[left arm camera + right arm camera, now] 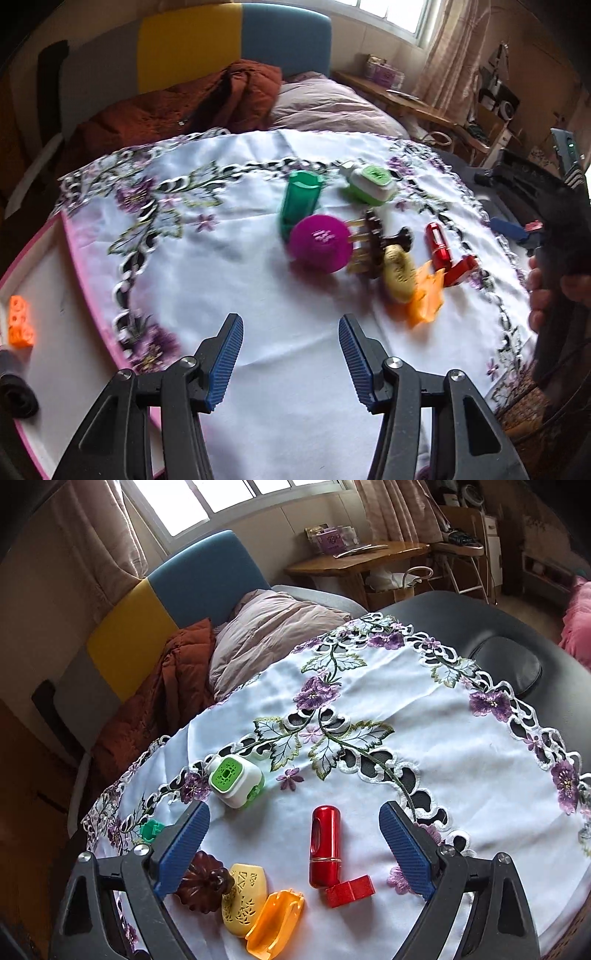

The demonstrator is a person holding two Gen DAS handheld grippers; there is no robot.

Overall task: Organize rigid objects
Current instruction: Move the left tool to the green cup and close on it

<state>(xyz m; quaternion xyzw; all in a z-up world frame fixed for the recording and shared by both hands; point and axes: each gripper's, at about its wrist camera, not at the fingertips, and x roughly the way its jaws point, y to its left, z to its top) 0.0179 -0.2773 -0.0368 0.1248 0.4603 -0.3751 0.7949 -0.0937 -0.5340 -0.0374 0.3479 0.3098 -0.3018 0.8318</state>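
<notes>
Small rigid objects lie on a white embroidered cloth. In the left wrist view I see a green tube, a magenta ball, a green-and-white box, a brown comb piece, a yellow oval case, an orange piece and a red cylinder. My left gripper is open over bare cloth, short of the ball. My right gripper is open, its jaws either side of the red cylinder without touching it. A red block lies at the cylinder's base.
A white tray with a pink rim at the left holds orange cubes and a dark roll. A hand holding the other tool is at the right edge. Bedding and a desk lie beyond the table.
</notes>
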